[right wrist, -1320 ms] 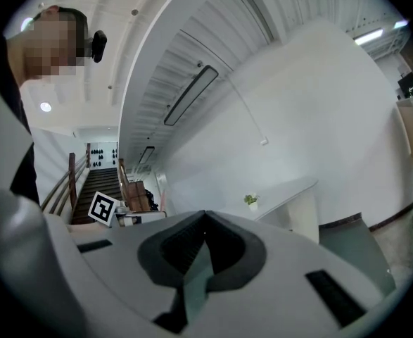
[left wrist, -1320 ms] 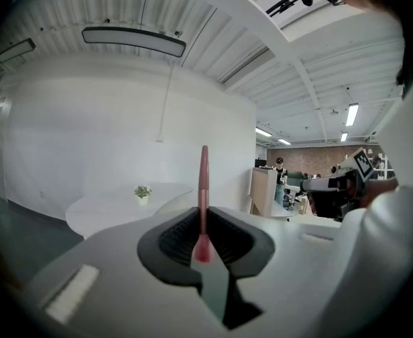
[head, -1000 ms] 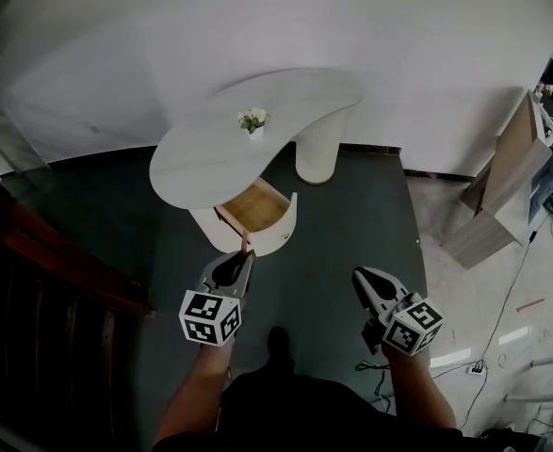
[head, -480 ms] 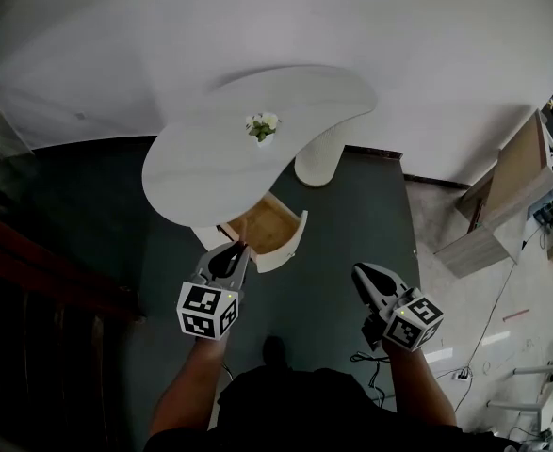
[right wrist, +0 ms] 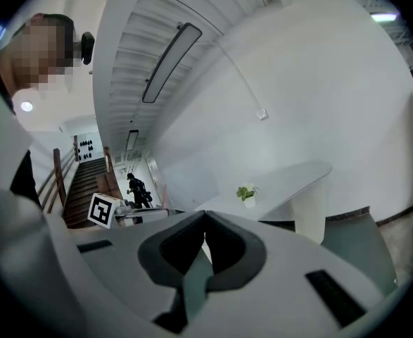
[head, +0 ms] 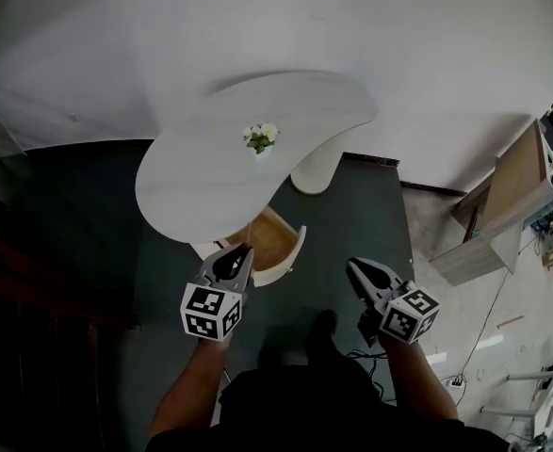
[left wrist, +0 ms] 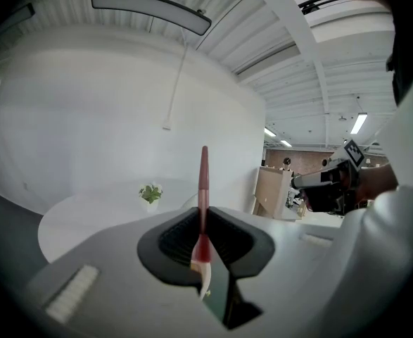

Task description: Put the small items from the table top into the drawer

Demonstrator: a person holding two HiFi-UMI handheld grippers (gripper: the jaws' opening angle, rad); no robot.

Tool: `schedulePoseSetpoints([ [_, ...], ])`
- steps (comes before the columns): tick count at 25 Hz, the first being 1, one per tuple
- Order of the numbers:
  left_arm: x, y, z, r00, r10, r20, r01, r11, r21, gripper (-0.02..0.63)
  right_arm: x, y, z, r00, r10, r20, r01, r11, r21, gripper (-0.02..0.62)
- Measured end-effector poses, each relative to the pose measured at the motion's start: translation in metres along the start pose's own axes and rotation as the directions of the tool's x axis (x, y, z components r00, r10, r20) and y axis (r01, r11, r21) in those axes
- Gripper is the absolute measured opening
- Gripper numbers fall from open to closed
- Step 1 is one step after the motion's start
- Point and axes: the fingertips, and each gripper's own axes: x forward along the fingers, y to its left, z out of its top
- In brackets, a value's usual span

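A thin red stick-like item with a pale lower end stands upright between the jaws of my left gripper, which is shut on it. In the head view that left gripper hovers just in front of the open wooden drawer under the white curved table. My right gripper hangs over the dark floor to the drawer's right. Seen in its own view, the right gripper has its jaws together with nothing between them. On the table top I see only a small potted plant.
The table rests on a round white pedestal at its right end. A wooden cabinet stands at the far right, with cables on the pale floor. Dark stairs lie to the left. A distant person stands by the stairs.
The table and drawer have drawn closer and lower in the head view. The left gripper now sits right at the drawer front, still shut on the red item. The right gripper barely moved.
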Motion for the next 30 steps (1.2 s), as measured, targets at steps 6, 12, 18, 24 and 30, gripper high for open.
schedulePoseSetpoints([
  [6,0.041,0.002,0.011,0.999,0.048,-0.006,-0.048,0.999,0.007,0.051,0.024,-0.047,0.002,0.998,0.052,-0.023,-0.050,0.997,0.053,0.011],
  [12,0.098,-0.007,0.029,0.991,0.134,0.002,-0.134,0.990,-0.031,0.051,0.038,-0.119,0.025,0.991,0.121,-0.059,-0.118,0.992,0.052,0.011],
  [18,0.155,-0.028,0.042,0.978,0.206,-0.020,-0.206,0.977,-0.057,0.051,0.046,-0.184,0.047,0.976,0.199,-0.089,-0.194,0.979,0.062,0.012],
  [24,0.176,-0.030,0.036,0.957,0.284,-0.062,-0.288,0.955,-0.076,0.051,0.059,-0.206,0.047,0.947,0.295,-0.128,-0.288,0.955,0.068,0.011],
  [30,0.185,-0.030,0.032,0.943,0.324,-0.074,-0.330,0.940,-0.089,0.051,0.071,-0.224,0.049,0.928,0.336,-0.161,-0.327,0.942,0.076,0.011],
])
